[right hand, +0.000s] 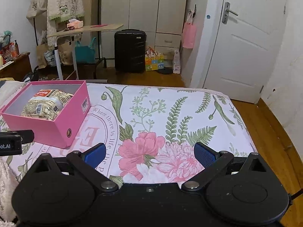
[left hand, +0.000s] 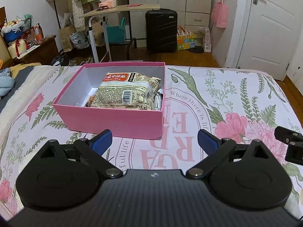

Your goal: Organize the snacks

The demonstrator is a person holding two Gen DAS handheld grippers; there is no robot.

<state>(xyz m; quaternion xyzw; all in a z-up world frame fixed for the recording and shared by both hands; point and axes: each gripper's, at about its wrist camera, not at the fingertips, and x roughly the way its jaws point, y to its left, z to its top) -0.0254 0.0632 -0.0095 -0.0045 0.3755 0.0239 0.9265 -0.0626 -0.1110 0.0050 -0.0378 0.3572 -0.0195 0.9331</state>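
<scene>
Pink box [left hand: 111,121] sits on the flowery bed sheet [right hand: 170,113] with a noodle packet [left hand: 126,92] lying inside on other snacks, while the left claw [left hand: 154,141] hangs wide open just in front of it and the right claw [right hand: 150,154], also open and empty, sits off beside the box.

Left tool [left hand: 154,141] level, fingers spread wide, holding nothing, right tool [right hand: 150,154] beside it, likewise spread
</scene>
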